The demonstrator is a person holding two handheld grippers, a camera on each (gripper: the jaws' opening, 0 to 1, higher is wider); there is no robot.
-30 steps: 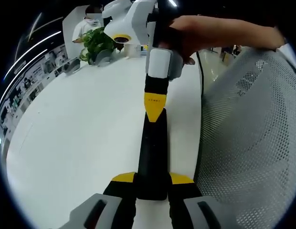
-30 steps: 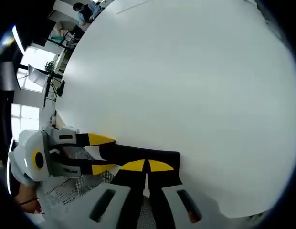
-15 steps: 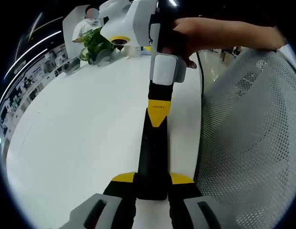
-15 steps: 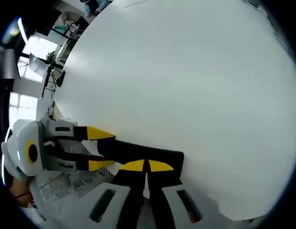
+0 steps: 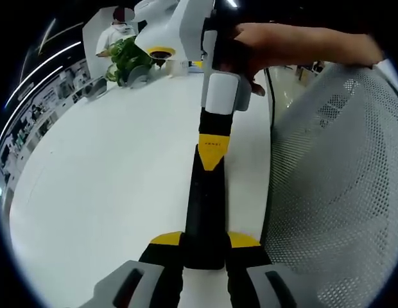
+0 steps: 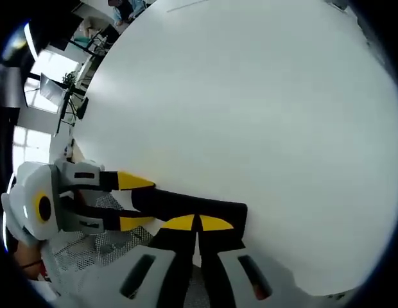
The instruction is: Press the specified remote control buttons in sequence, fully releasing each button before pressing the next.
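White table (image 5: 109, 173); potted plant (image 5: 127, 58) at 11 o'clock on its far edge; grey mesh chair back (image 5: 334, 192) at 3 o'clock.

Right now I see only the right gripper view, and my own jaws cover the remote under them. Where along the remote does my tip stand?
Observer: In the left gripper view, the tip of the right gripper meets the top of the remote near its far end, about on its middle line.
Operator: Thank you. Does anything stand on the table beyond that end?
Observer: Yes, a green plant stands at the far edge of the table, well apart from the remote.
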